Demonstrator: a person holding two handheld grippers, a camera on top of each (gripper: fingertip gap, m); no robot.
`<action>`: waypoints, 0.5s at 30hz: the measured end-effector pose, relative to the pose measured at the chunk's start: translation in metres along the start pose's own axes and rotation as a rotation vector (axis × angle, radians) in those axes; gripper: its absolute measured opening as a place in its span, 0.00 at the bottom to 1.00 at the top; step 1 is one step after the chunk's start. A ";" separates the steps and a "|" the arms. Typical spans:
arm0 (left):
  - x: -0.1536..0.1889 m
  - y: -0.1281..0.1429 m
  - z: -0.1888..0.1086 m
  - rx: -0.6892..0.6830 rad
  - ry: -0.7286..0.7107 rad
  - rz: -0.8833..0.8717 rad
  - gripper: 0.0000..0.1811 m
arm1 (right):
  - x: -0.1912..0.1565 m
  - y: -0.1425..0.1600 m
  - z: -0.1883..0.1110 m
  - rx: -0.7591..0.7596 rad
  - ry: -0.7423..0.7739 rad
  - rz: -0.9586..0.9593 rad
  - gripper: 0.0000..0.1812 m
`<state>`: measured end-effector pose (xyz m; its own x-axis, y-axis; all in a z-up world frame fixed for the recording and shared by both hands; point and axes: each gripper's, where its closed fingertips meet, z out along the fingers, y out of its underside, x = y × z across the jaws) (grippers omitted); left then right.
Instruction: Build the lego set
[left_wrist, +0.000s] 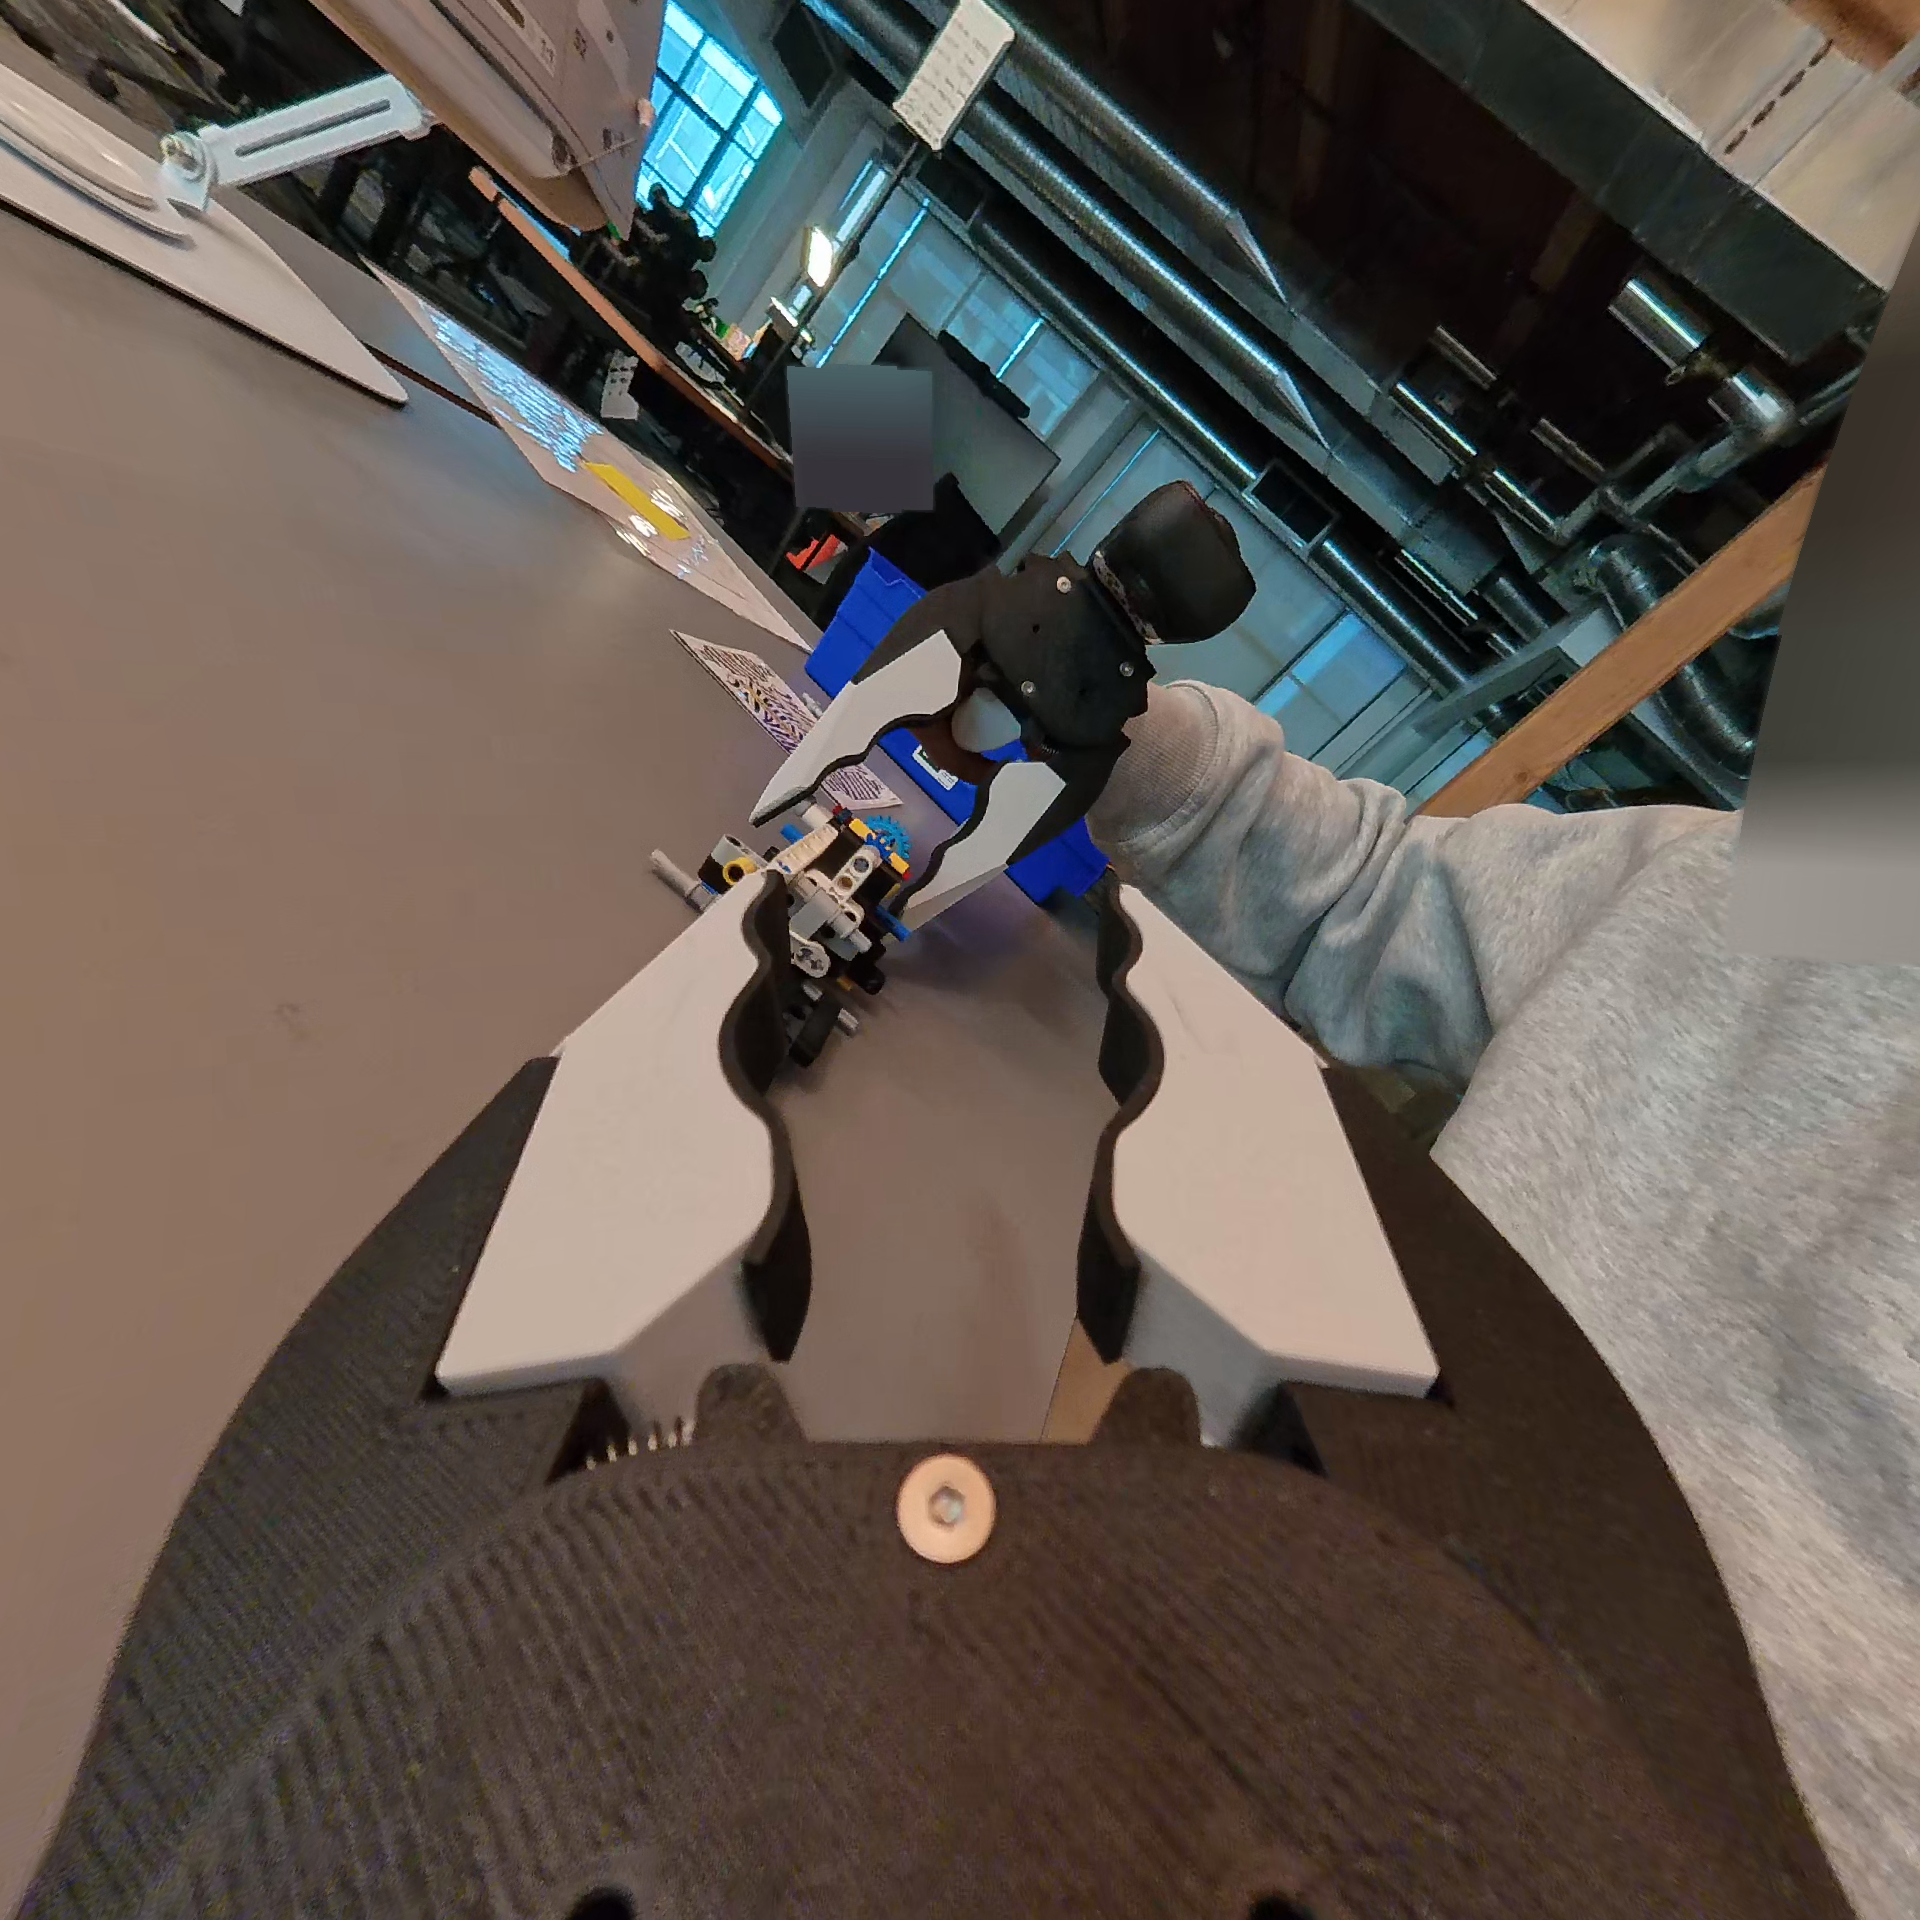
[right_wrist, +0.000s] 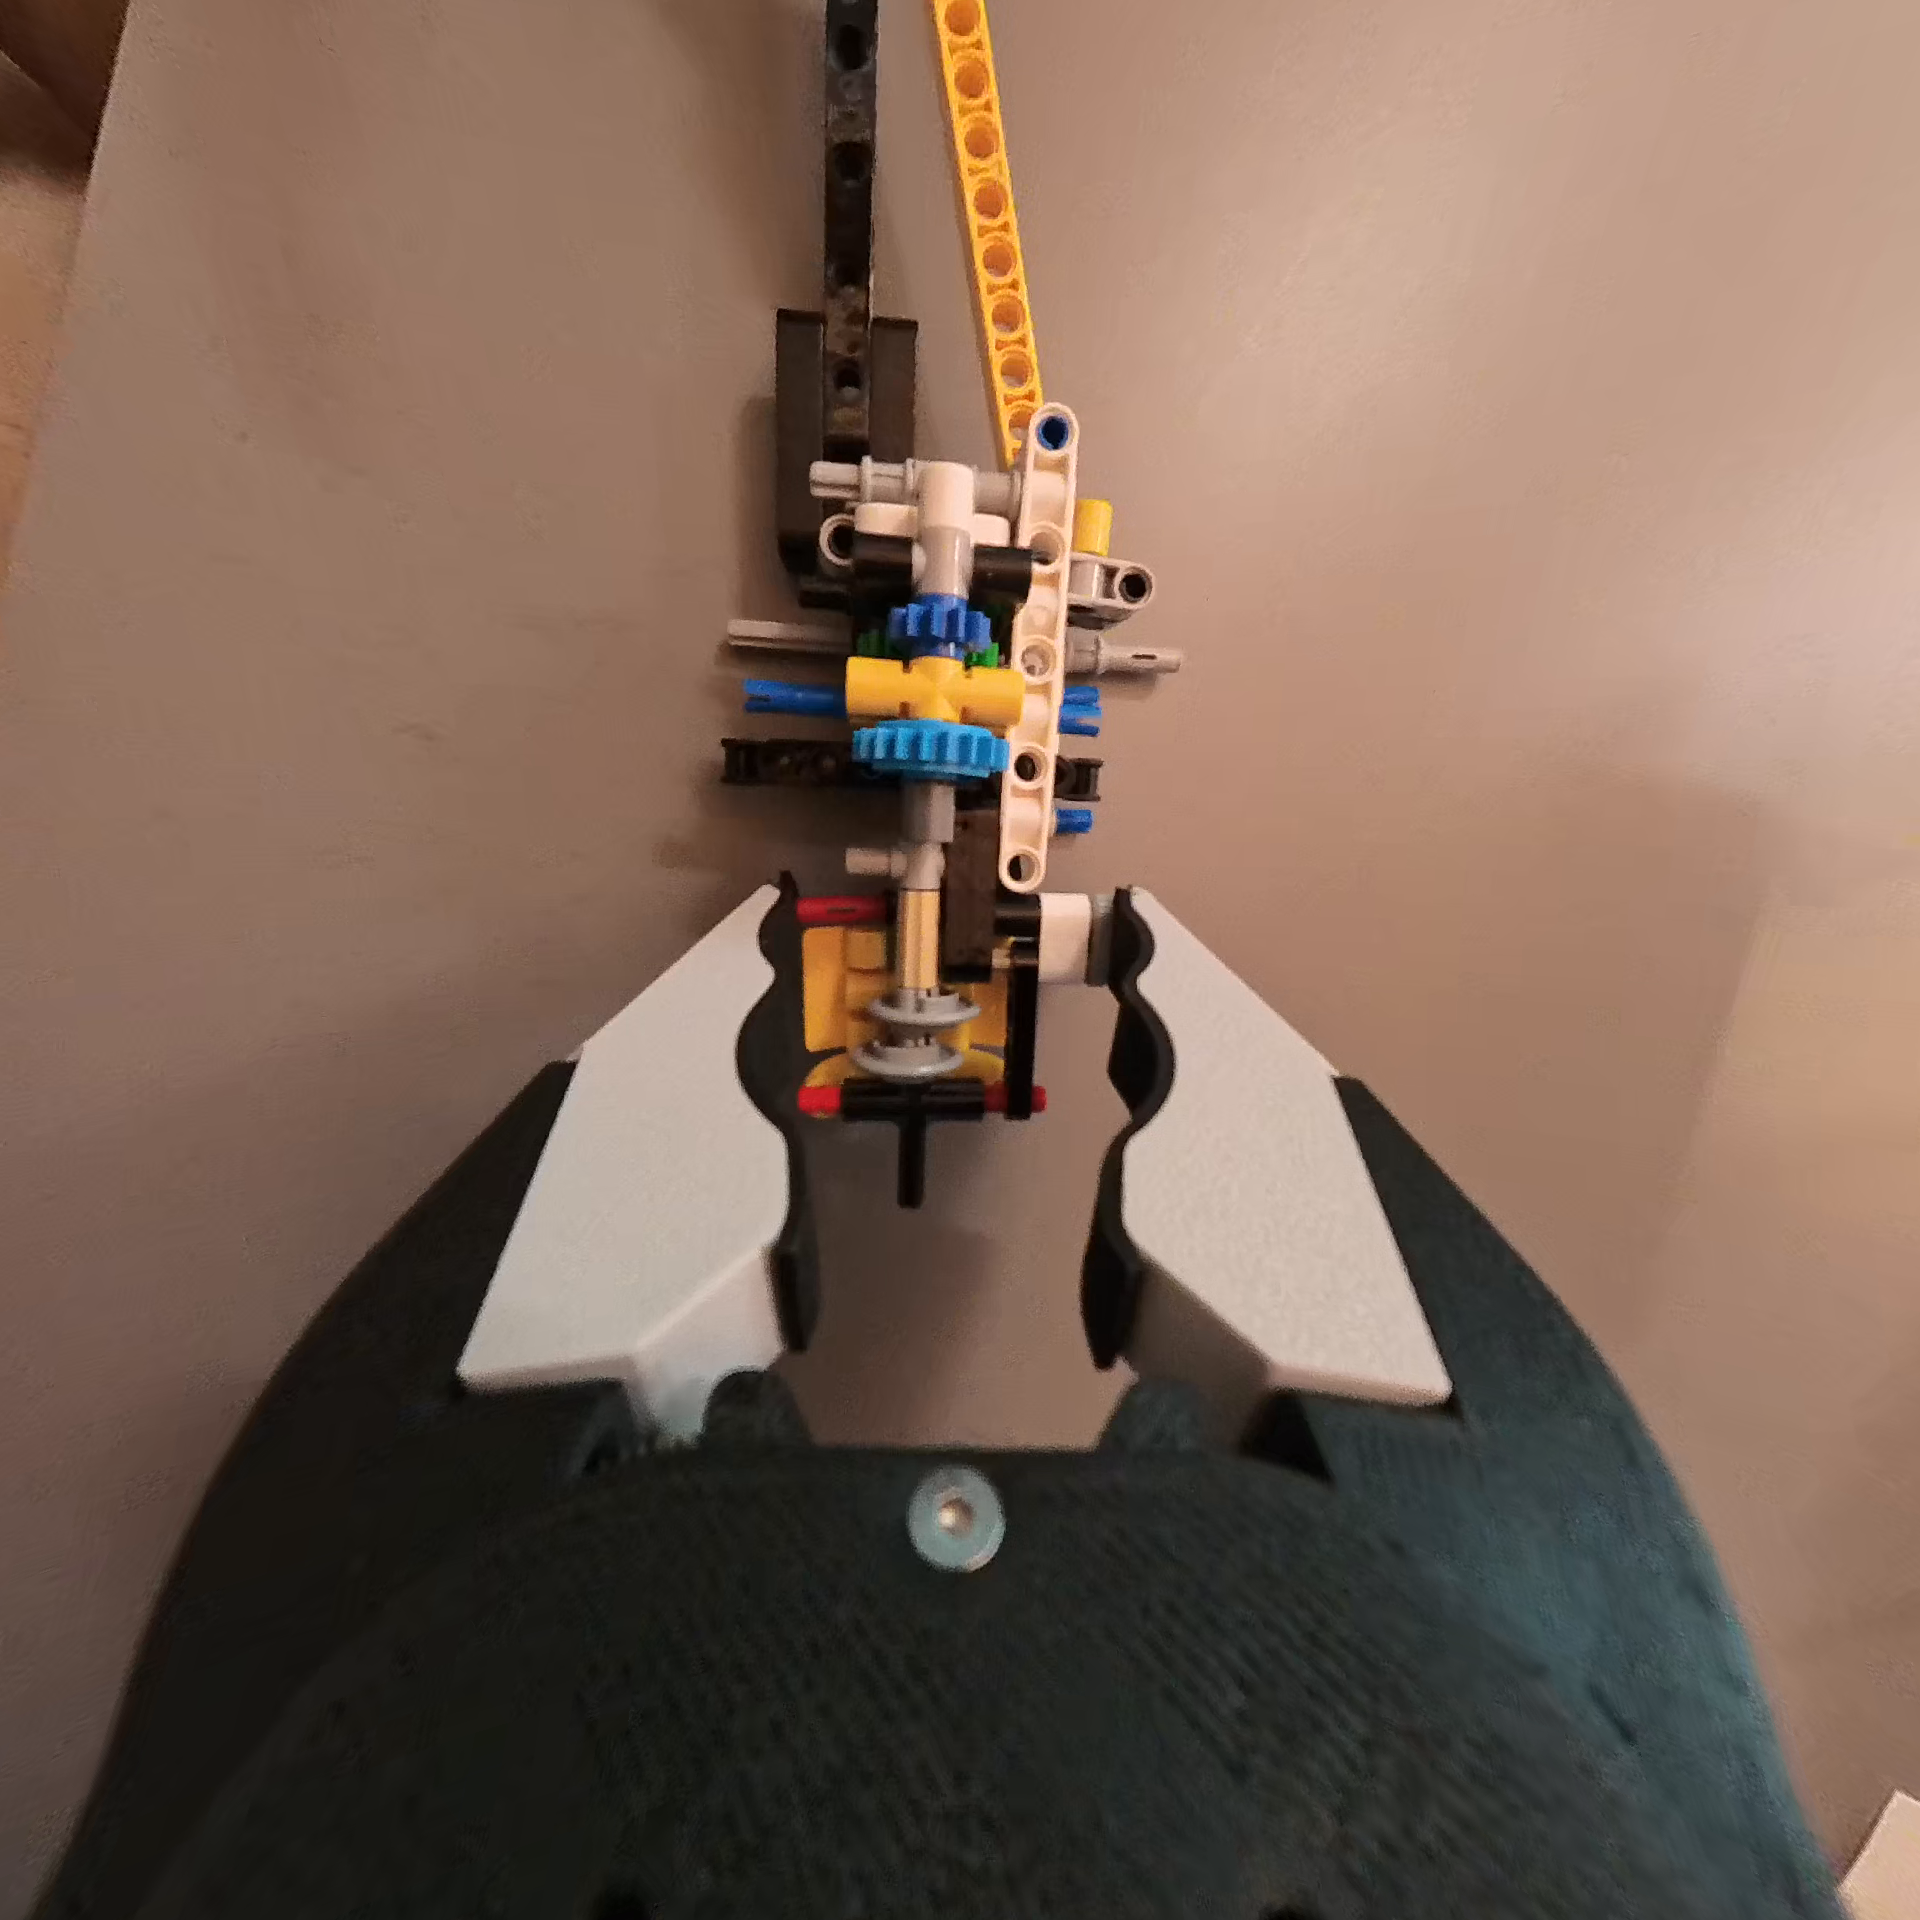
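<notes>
Right claw (right_wrist: 948, 935) spread wide, straddling the near end of the lego build (right_wrist: 940, 727) from above. Right fingertip just touching a white cylinder piece (right_wrist: 1062, 937) on the build's side; left fingertip close beside the yellow block (right_wrist: 842, 987) at the near end, can't tell if it's touching. Not really clamped on anything, lots of gap between the fingers.

Moving out along the build: brass-coloured shaft (right_wrist: 920, 930) down the middle, grey pulley discs (right_wrist: 920, 1034) at the near end, then a light blue gear (right_wrist: 930, 748), a yellow cross connector (right_wrist: 930, 691), a darker blue gear (right_wrist: 940, 623), and white and grey pins at the far end. White holed beam (right_wrist: 1039, 655) up the right side. Beyond that, a long black beam (right_wrist: 852, 177) and a long yellow beam (right_wrist: 992, 208) lying on the grey tabletop (right_wrist: 364, 520), running out the top of the view.

Left claw (left_wrist: 940, 899) also wide open, holding nothing, low over the tabletop (left_wrist: 260, 831) and pointed at the same build (left_wrist: 831, 894), which sits just past its left fingertip. Over there, right claw (left_wrist: 883, 831) seen coming down on the build from above, held by an arm in a grey sleeve (left_wrist: 1299, 852).

Further back: blue bin (left_wrist: 862, 623) behind the build, printed sheets (left_wrist: 758, 681) flat on the tabletop, a white board (left_wrist: 208, 270) off to the left.
</notes>
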<state>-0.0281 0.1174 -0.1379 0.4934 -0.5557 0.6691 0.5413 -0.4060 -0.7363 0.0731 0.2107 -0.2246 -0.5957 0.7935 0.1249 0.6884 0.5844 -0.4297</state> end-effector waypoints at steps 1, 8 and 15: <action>0.000 0.000 0.000 0.000 0.000 -0.001 0.32 | 0.000 0.000 0.000 0.001 0.002 0.001 0.33; 0.001 0.000 0.000 0.002 0.002 -0.003 0.32 | 0.002 -0.001 0.001 0.005 0.020 0.008 0.33; -0.001 0.000 0.001 -0.006 -0.013 -0.006 0.34 | 0.003 -0.008 -0.016 0.104 0.106 0.106 0.42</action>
<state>-0.0280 0.1181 -0.1389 0.4987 -0.5438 0.6749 0.5403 -0.4139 -0.7327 0.0727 0.2111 -0.2064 -0.4713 0.8664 0.1651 0.6951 0.4801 -0.5351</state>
